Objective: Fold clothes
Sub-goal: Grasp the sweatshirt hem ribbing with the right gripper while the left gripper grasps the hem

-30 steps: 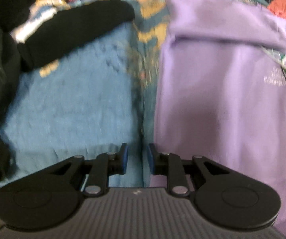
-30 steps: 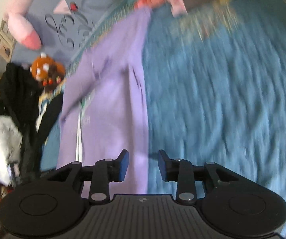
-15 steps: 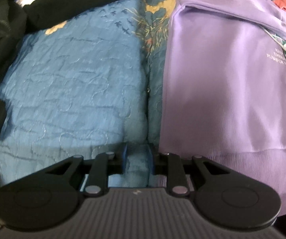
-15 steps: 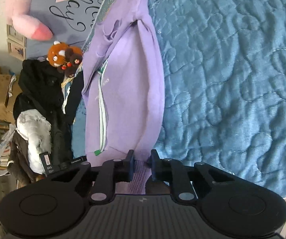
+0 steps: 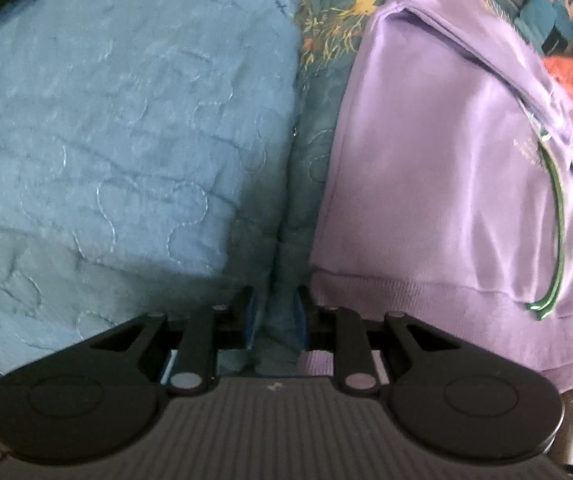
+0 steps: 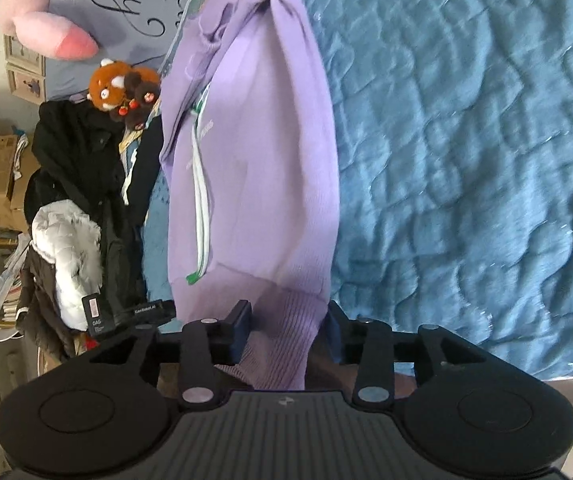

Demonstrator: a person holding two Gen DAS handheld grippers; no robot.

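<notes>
Left gripper was closing on a ridge of blue quilt pinched up between its pads; the purple hoodie hem sat just right of its right finger, apparently outside the bite. Right gripper was opening, jaws spread, with the hoodie's ribbed hem lying between them, pads not pressing. Farther ahead of it the hoodie ran away in a long strip, quilt to its right, black clothes pile and plush toy off left. Step looked like grabbing the bottom hem for the next fold. Next move likely needed the left re-aimed onto the hem and the right closing on the rib.
</notes>
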